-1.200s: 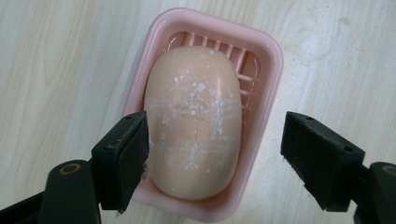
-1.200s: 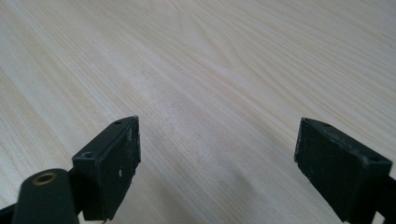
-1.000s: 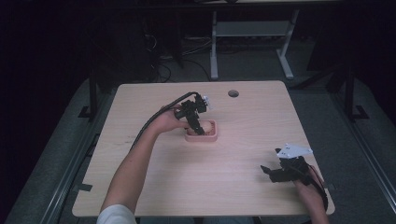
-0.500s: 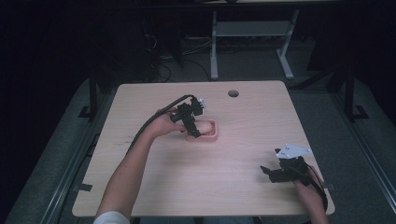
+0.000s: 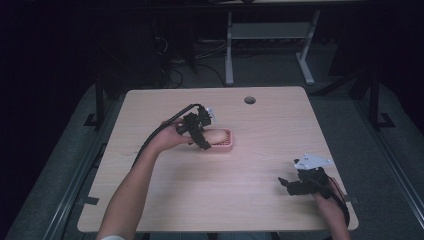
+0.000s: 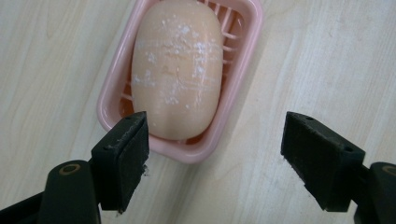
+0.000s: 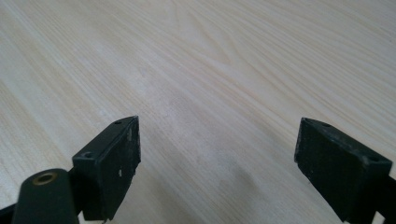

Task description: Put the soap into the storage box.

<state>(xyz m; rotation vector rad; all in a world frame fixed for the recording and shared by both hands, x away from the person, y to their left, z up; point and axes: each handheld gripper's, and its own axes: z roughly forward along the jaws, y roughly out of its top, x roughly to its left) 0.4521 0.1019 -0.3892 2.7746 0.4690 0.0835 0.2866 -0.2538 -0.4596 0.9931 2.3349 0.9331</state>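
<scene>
A peach-coloured soap bar (image 6: 176, 70) with white scuffs lies in a pink slatted soap dish (image 6: 243, 74) on the wooden table. In the high view the soap (image 5: 218, 134) and the dish (image 5: 226, 145) sit near the table's middle. My left gripper (image 5: 205, 142) hovers just left of the dish, and in the left gripper view it (image 6: 215, 158) stands open above the dish's near end, touching nothing. My right gripper (image 5: 286, 184) rests low at the front right, open over bare wood (image 7: 217, 154).
The light wooden table (image 5: 260, 195) has a round cable hole (image 5: 249, 100) near its far edge. A black cable (image 5: 165, 127) trails from the left gripper along the forearm. Dark floor and a white desk frame (image 5: 270, 35) lie beyond the table.
My left gripper has pulled back leftward and toward the person, away from the dish, leaving the soap lying in it. The right gripper has stayed put.
</scene>
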